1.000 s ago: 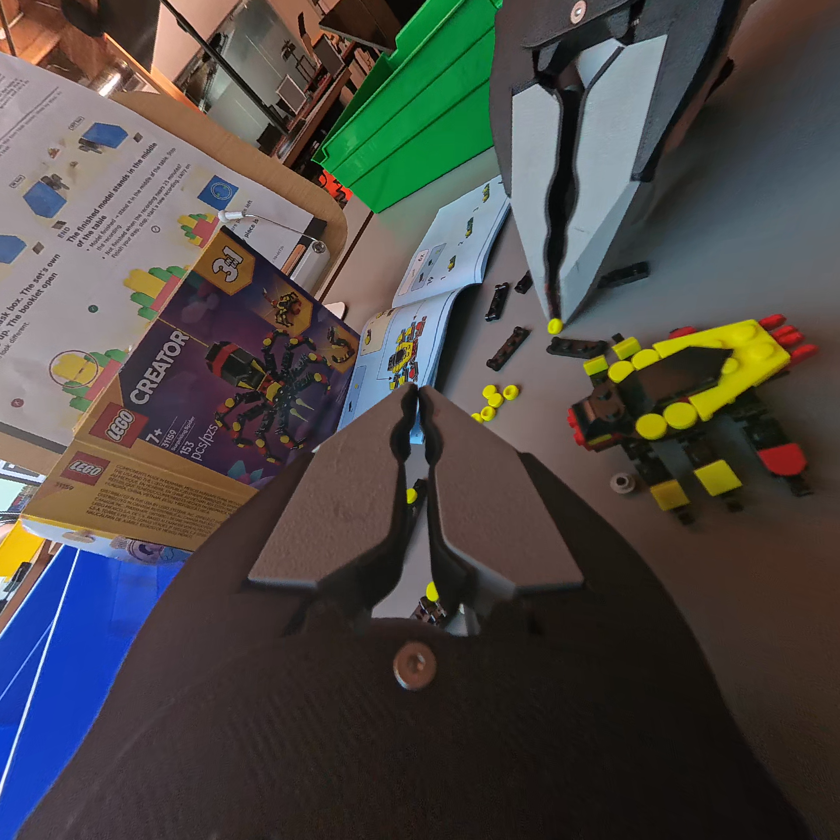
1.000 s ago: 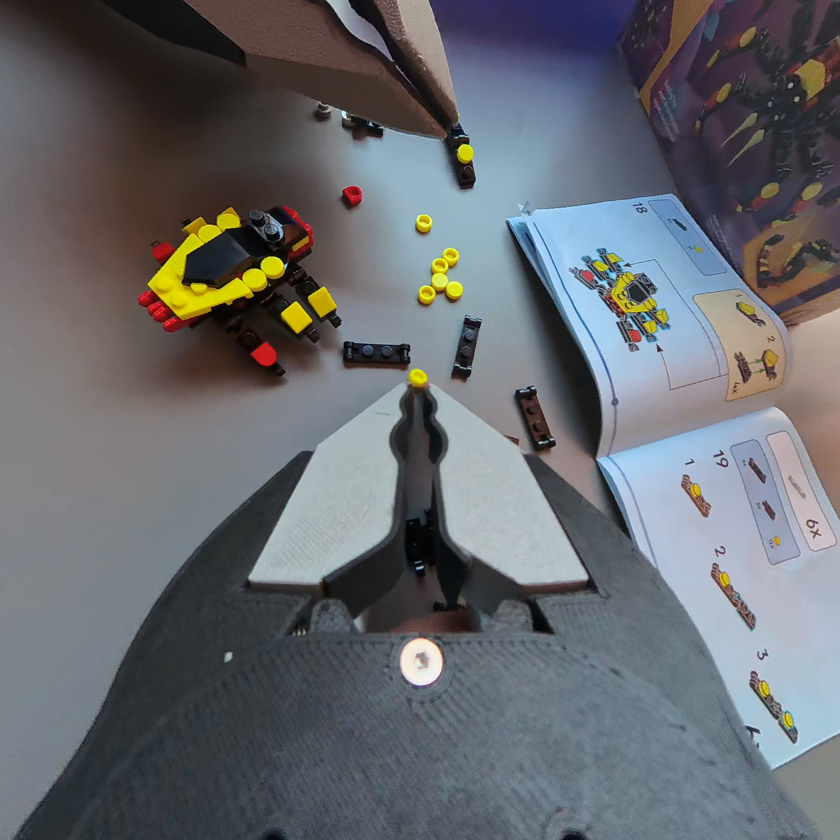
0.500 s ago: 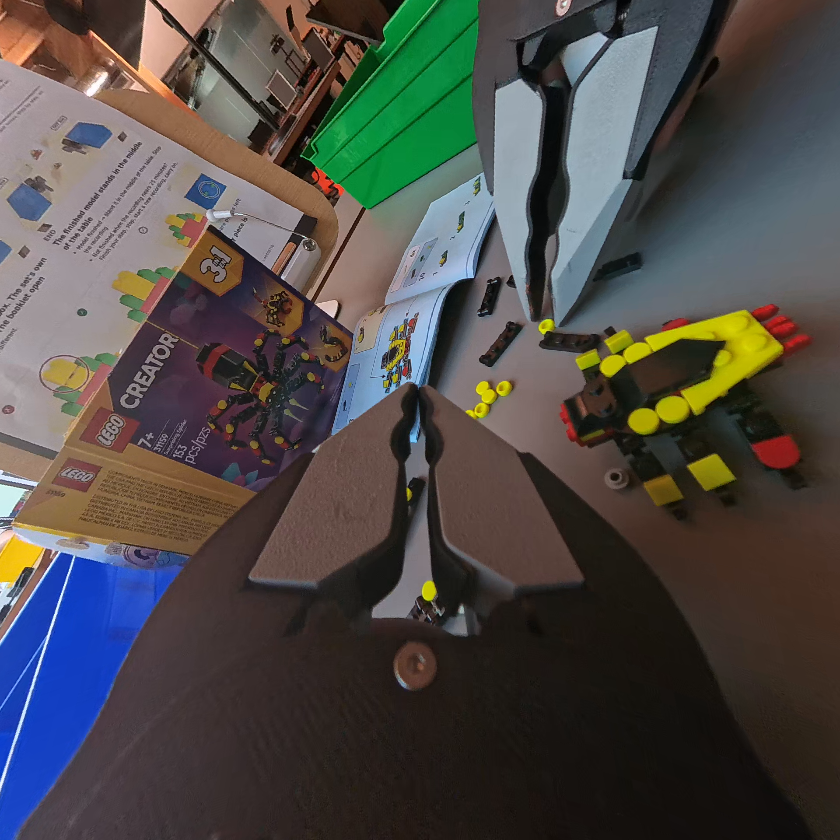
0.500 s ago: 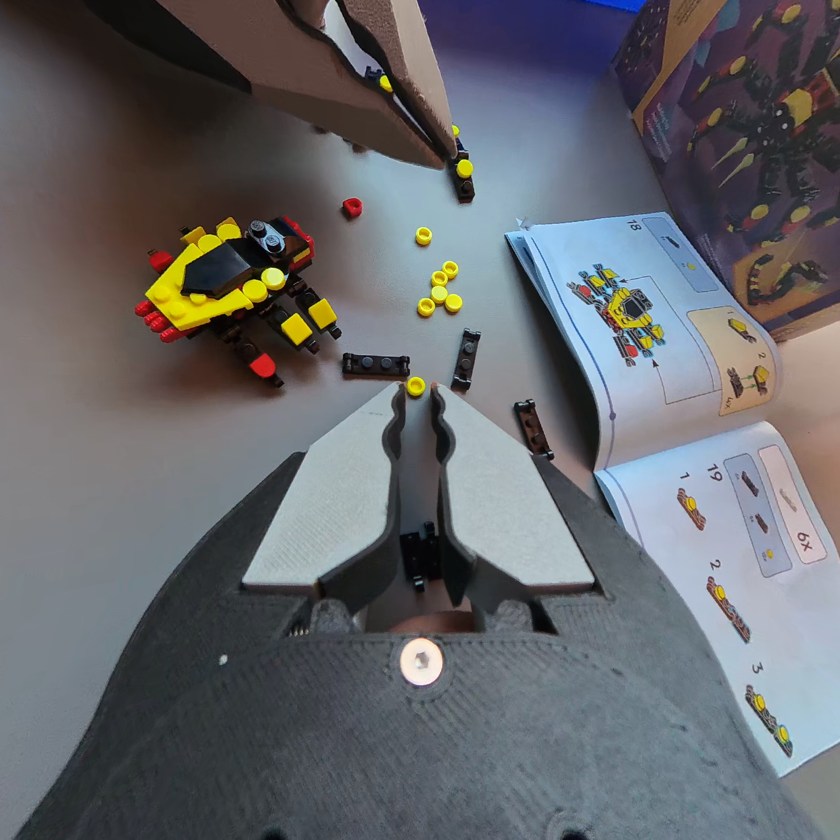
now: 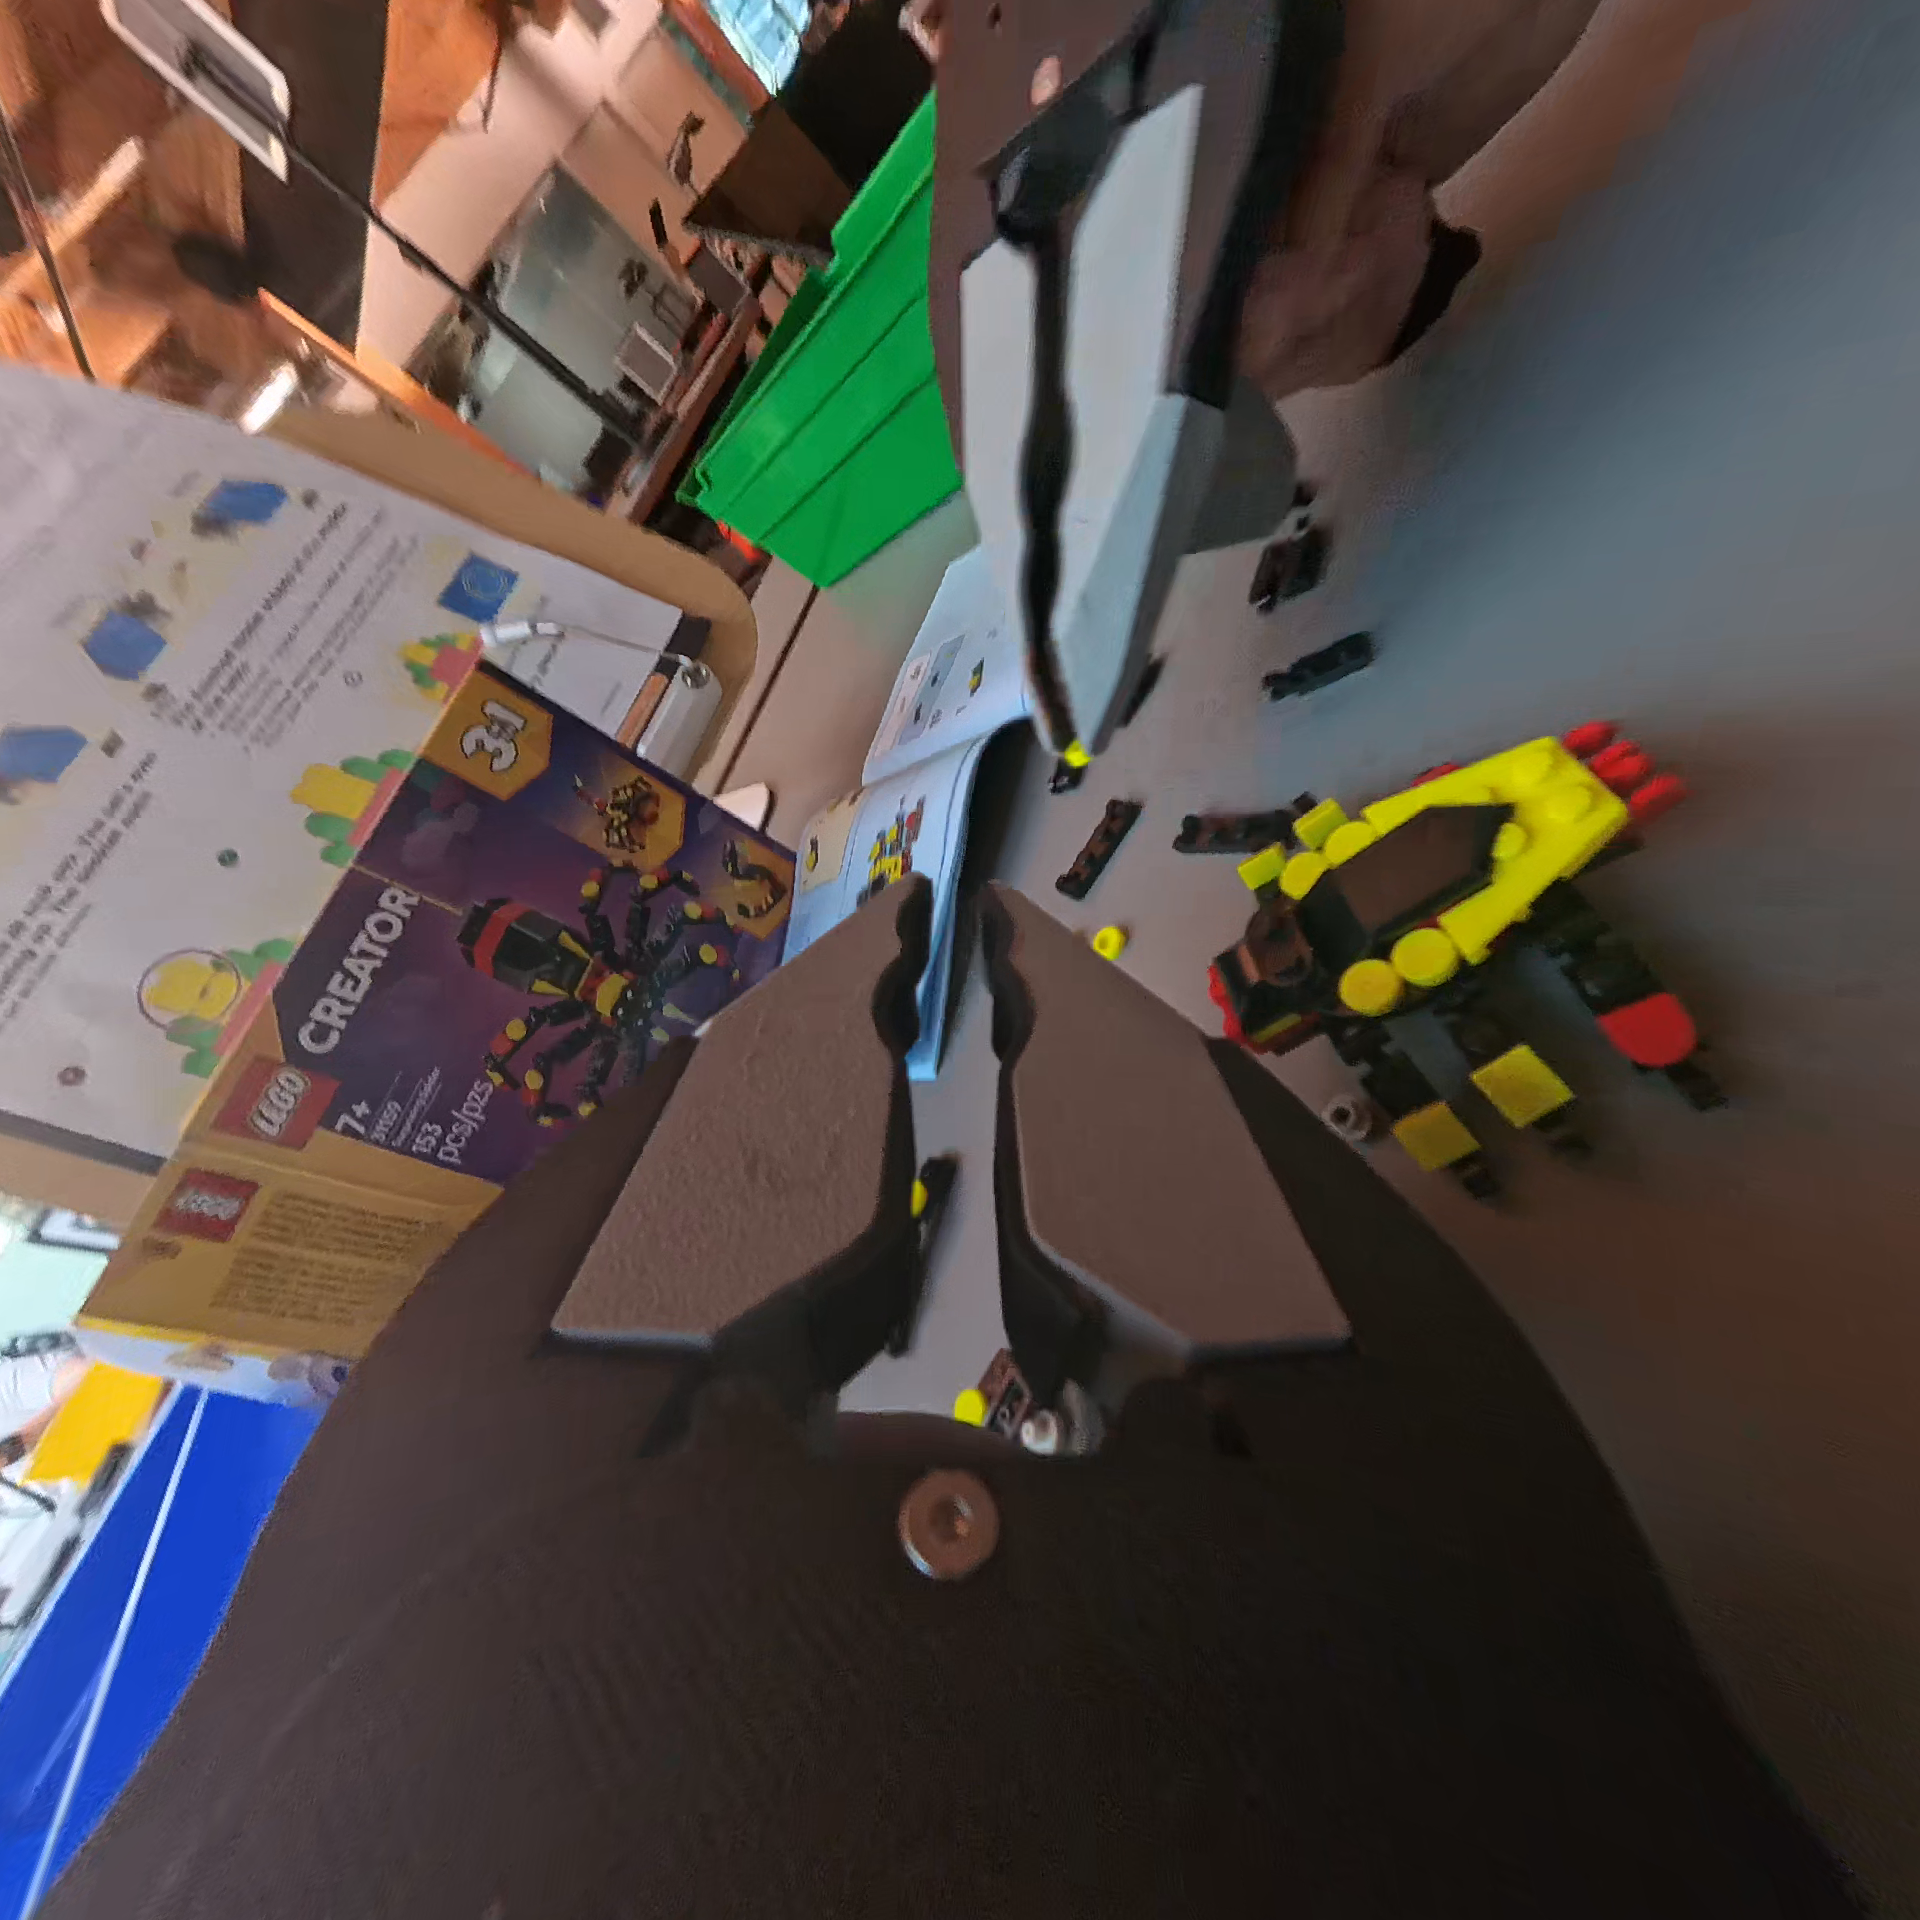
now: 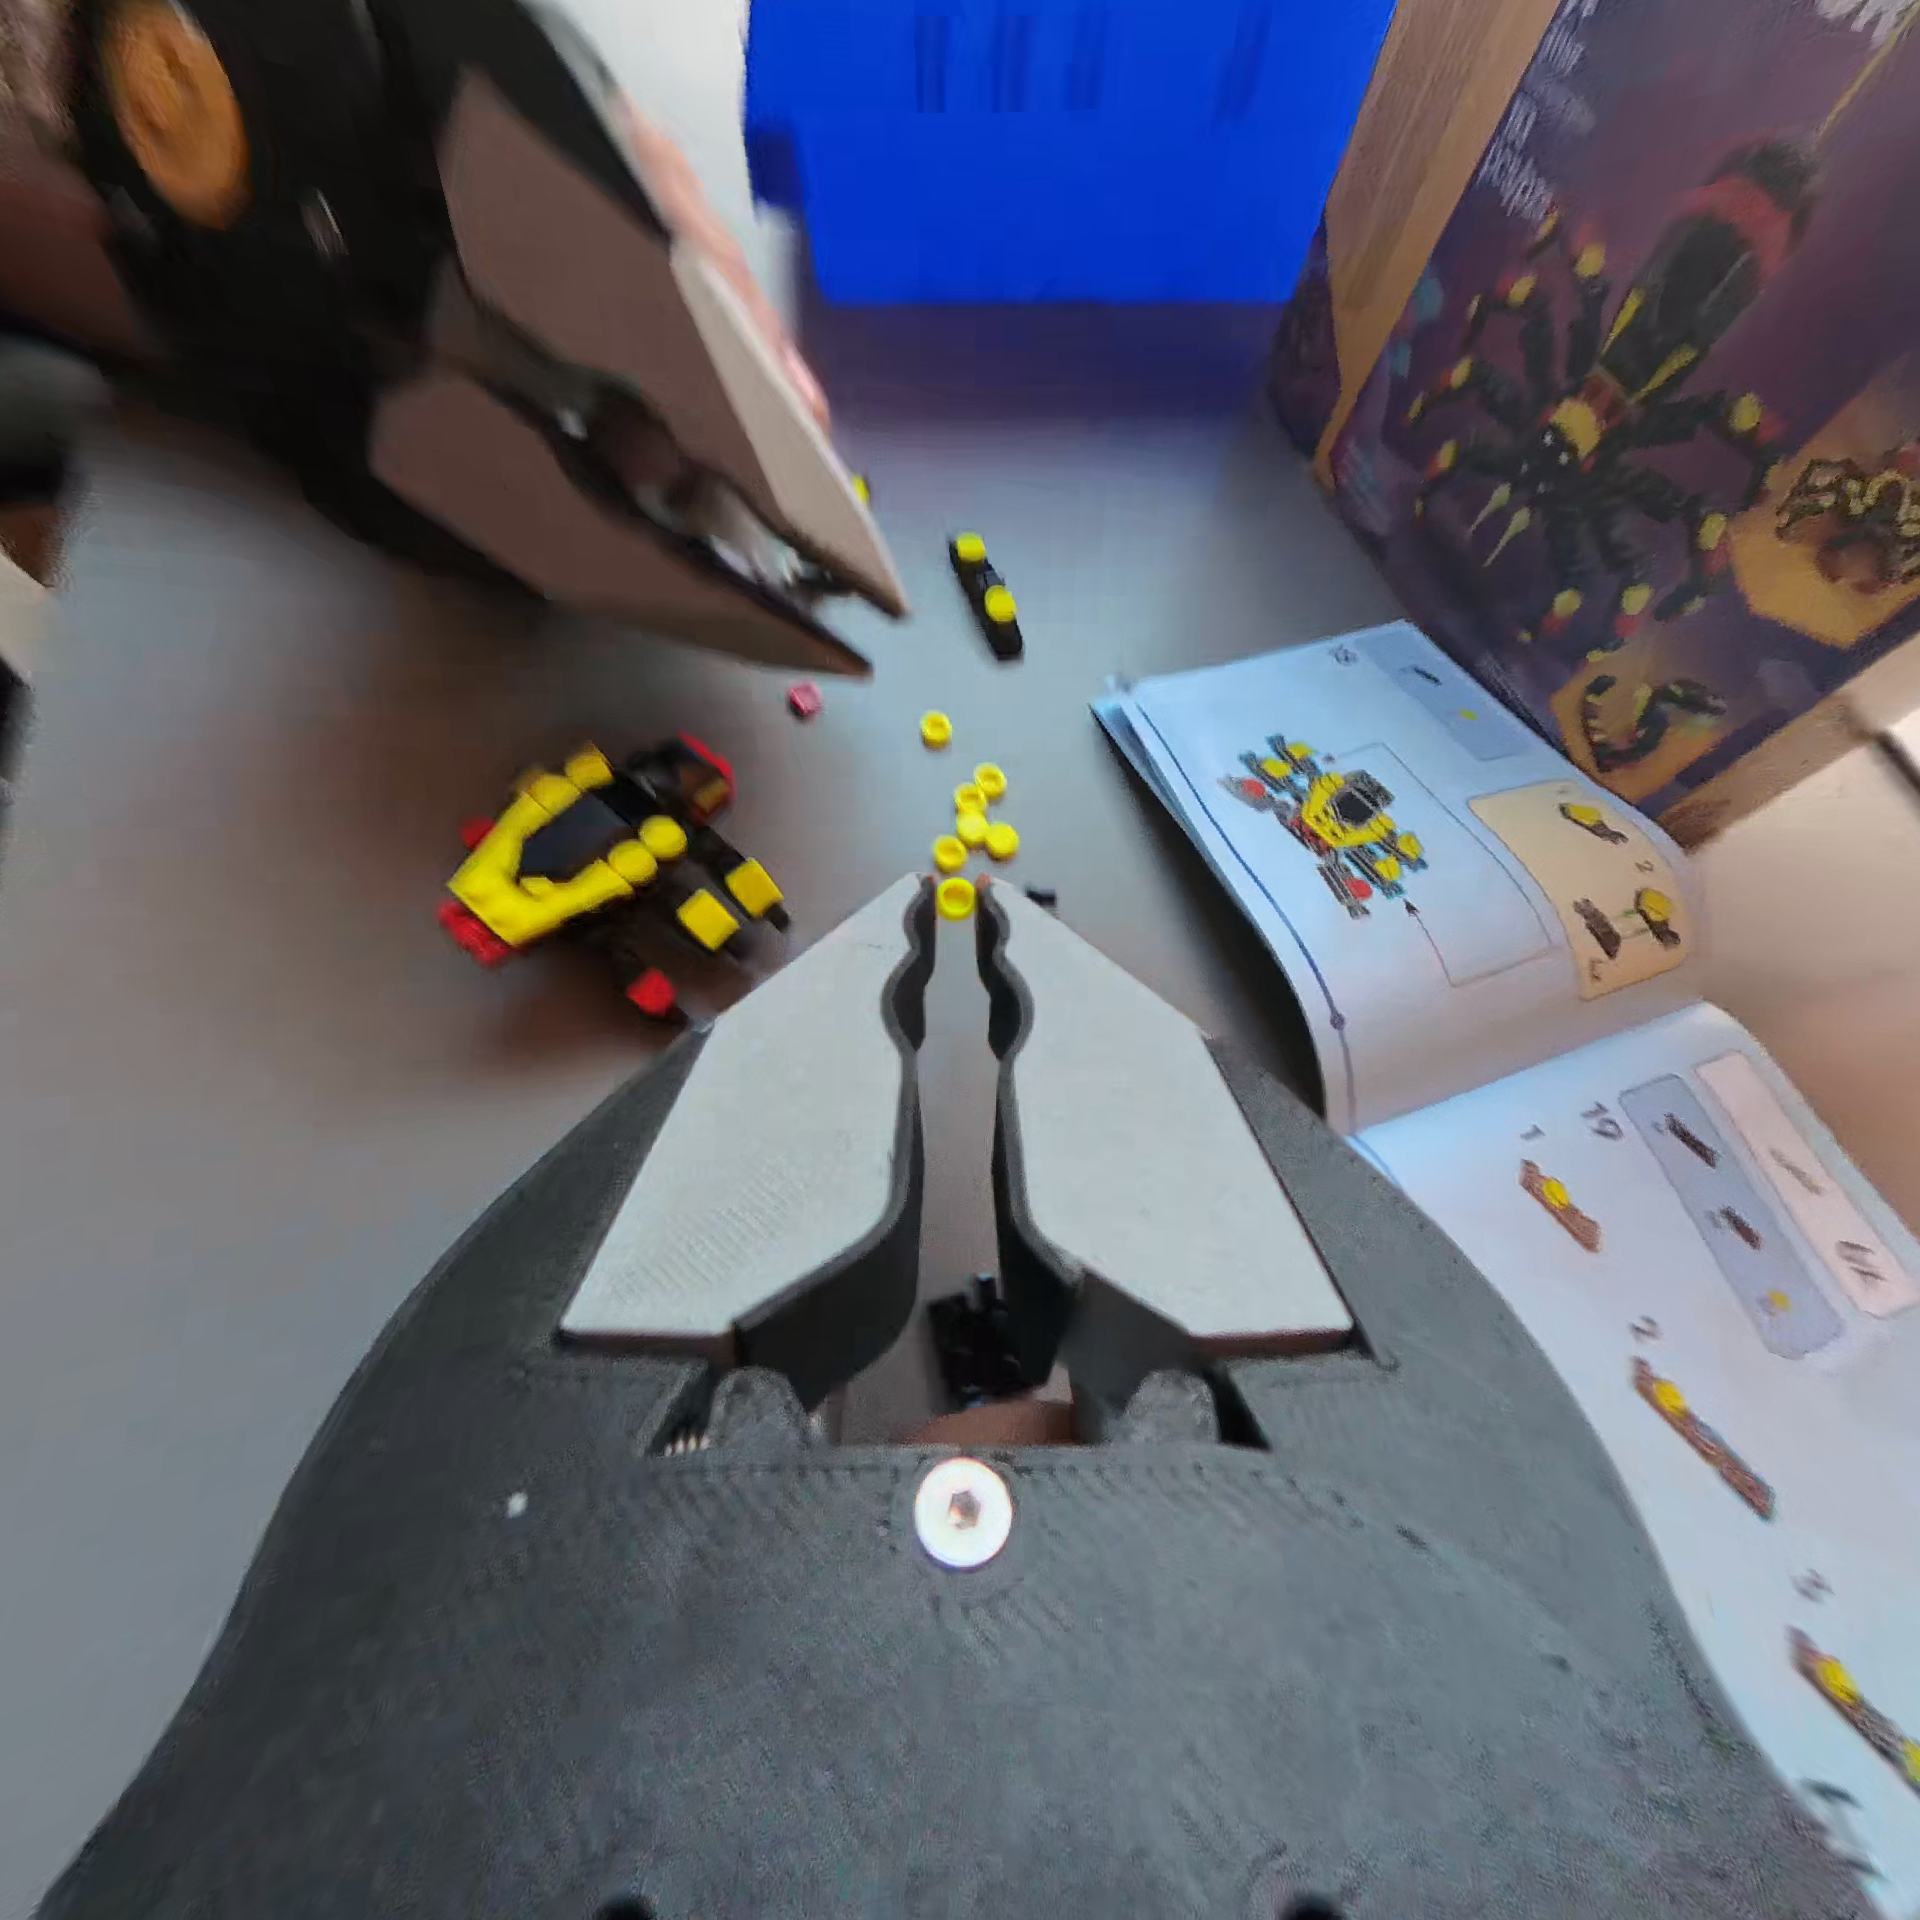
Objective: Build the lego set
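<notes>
A partly built yellow, black and red model [image 5: 1455, 935] [image 6: 613, 862] stands on the grey table. My right gripper [image 6: 954, 896] is shut on a yellow round stud [image 6: 954, 899] at its fingertips, above several loose yellow studs [image 6: 977, 821]. It also shows in the left wrist view [image 5: 1070, 743] with the stud at its tip. My left gripper [image 5: 956, 904] is a little open and empty, and shows at the upper left of the right wrist view [image 6: 862, 634]. A black plate with two yellow studs [image 6: 987, 592] [image 5: 930, 1184] lies on the table under it.
The open instruction booklet [image 6: 1403, 883] [image 5: 914, 831] and the purple set box [image 5: 447, 1039] [image 6: 1610, 416] lie to one side. Loose black plates [image 5: 1101, 847] and a small red piece [image 6: 802, 698] lie on the table. Green bins [image 5: 842, 416] stand behind.
My right gripper has risen and moved toward the loose yellow studs with the yellow stud in its tips. My left gripper has opened slightly. Both views are blurred by motion.
</notes>
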`<state>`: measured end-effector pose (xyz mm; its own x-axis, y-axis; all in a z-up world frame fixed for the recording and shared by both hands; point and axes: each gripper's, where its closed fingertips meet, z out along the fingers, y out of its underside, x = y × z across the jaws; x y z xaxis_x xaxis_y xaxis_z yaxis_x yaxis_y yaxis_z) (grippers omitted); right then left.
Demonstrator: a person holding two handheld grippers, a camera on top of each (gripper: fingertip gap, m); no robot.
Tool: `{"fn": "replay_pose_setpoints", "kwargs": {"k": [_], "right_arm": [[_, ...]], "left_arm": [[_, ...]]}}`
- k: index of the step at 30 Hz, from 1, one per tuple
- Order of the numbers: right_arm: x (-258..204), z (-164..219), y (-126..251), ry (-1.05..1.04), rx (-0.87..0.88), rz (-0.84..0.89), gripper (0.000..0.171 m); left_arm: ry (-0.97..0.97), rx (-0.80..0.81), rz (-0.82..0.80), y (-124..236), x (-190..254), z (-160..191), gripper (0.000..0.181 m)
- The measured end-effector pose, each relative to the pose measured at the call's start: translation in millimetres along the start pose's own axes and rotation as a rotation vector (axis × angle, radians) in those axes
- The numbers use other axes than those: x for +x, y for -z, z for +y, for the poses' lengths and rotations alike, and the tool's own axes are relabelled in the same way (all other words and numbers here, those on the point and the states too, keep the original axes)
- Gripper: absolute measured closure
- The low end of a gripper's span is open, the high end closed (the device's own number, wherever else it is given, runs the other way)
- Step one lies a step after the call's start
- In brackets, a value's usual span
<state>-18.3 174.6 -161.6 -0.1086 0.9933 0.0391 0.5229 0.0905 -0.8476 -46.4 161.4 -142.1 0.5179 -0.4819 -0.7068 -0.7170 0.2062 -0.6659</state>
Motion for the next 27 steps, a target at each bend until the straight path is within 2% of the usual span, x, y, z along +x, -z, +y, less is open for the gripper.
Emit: {"fn": "replay_pose_setpoints", "kwargs": {"k": [1, 6, 12, 15, 19, 27], "right_arm": [[-4.0, -10.4, 4.2, -0.051, 0.056, -0.042, 0.168], [-23.0, -41.7, 15.8, -0.245, 0.226, -0.241, 0.167], [-33.2, -55.1, 13.9, -0.409, 0.305, -0.383, 0.168], [-36.9, -58.4, 9.1, -0.443, 0.318, -0.404, 0.168], [-34.5, -70.3, 7.5, -0.521, 0.397, -0.415, 0.168], [-25.4, -88.8, 9.6, -0.704, 0.573, -0.442, 0.169]], "left_arm": [[-0.023, 0.036, -0.011, 1.5, 0.9, -6.6, 0.175], [-0.055, 0.178, -0.029, 10.2, 6.1, -36.1, 0.174], [-0.035, 0.220, -0.040, 11.1, 6.3, -43.8, 0.169], [0.002, 0.218, -0.078, 10.5, -2.1, -44.3, 0.167], [0.019, 0.225, -0.115, 12.1, -10.1, -44.2, 0.174], [0.084, 0.202, -0.209, 12.9, -31.2, -37.6, 0.172]]}}
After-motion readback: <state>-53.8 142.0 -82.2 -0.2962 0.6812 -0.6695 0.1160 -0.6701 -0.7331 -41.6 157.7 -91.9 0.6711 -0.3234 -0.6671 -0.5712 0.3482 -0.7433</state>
